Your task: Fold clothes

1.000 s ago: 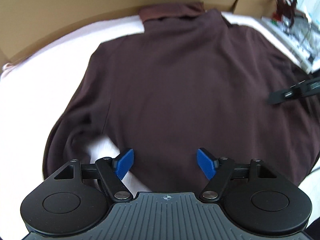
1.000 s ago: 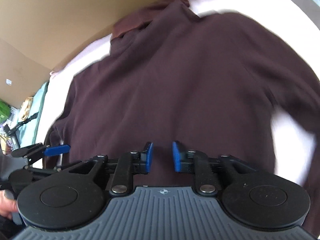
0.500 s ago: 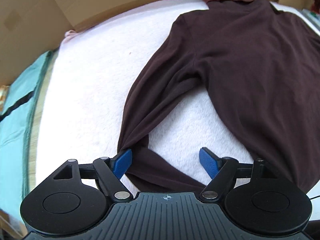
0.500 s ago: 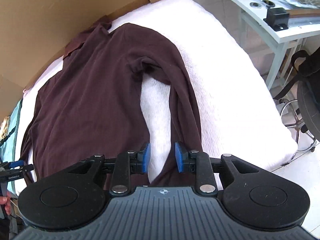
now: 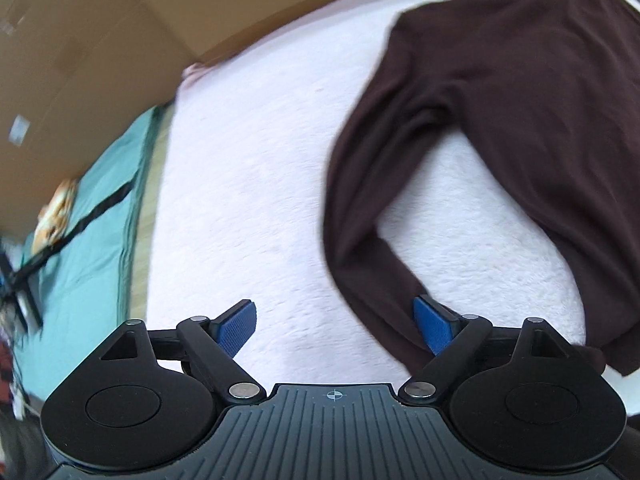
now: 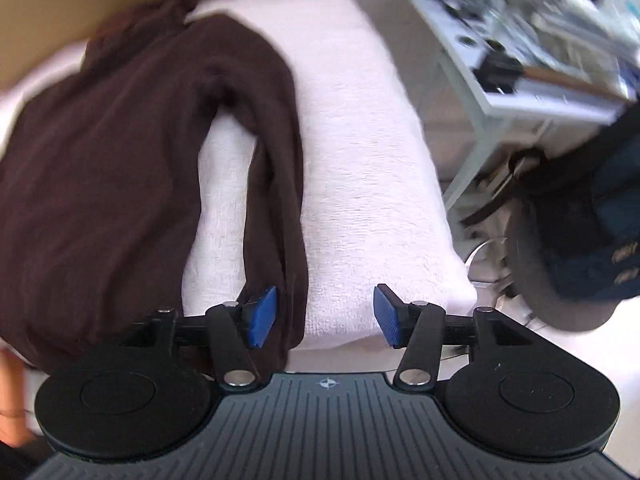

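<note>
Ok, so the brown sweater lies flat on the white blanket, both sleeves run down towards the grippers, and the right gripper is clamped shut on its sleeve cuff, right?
Not quite. In the right wrist view the right gripper has just been opening: its pads stand apart, with the sleeve cuff lying loose beside one pad. The rest holds: brown sweater flat on the white blanket, sleeves towards the grippers.
</note>
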`<move>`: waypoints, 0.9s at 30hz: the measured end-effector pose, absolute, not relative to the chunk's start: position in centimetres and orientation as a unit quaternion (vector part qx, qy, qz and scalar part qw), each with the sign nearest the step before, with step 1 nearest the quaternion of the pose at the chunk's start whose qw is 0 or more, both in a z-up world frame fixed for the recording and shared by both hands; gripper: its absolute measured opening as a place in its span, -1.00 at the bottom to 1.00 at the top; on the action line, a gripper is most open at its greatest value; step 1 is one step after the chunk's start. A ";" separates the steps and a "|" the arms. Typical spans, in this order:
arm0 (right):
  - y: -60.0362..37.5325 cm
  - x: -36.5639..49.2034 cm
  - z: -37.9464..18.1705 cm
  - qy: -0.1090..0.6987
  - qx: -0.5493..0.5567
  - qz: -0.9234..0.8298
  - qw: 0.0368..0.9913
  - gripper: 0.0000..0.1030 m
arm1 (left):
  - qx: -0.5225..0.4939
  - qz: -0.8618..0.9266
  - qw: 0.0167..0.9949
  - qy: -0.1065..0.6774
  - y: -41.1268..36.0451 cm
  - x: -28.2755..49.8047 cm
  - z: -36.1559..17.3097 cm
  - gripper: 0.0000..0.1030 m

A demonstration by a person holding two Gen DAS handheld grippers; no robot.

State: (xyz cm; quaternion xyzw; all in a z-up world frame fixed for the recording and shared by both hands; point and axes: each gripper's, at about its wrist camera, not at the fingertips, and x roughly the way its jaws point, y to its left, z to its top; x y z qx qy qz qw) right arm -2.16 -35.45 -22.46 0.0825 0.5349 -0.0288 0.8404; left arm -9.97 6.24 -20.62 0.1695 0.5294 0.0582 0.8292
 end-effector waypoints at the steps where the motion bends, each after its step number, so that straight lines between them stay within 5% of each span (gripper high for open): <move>1: -35.2 -1.9 -22.2 0.523 0.094 -0.025 0.847 0.11 | 0.155 0.057 0.834 0.526 6.4 -10.0 -20.1 0.74; 6: -32.4 -1.3 -21.5 0.504 0.142 0.044 0.851 0.10 | 0.077 -0.033 0.860 0.503 3.4 -11.0 -18.1 0.73; 14: -28.7 0.2 -24.8 0.533 0.143 0.065 0.831 0.10 | 0.135 -0.084 0.835 0.527 -2.2 -11.1 -22.0 0.72; 16: -28.4 0.2 -25.0 0.531 0.133 0.071 0.834 -0.05 | 0.119 -0.079 0.834 0.534 -1.4 -11.2 -22.2 0.73; 18: -28.2 -0.1 -25.0 0.532 0.129 0.076 0.833 -0.42 | 0.108 -0.072 0.830 0.542 -0.2 -11.1 -22.2 0.75; 22: -27.8 -0.3 -25.1 0.531 0.110 0.078 0.837 -0.65 | 0.156 -0.041 0.820 0.550 1.7 -11.5 -22.1 0.80; 23: -27.7 -0.4 -25.1 0.530 0.107 0.079 0.837 -0.87 | 0.172 -0.030 0.816 0.551 2.2 -11.7 -22.1 0.81; 27: -28.4 -0.9 -24.4 0.517 0.115 0.074 0.845 -0.95 | 0.177 0.019 0.804 0.567 5.0 -11.8 -21.8 0.83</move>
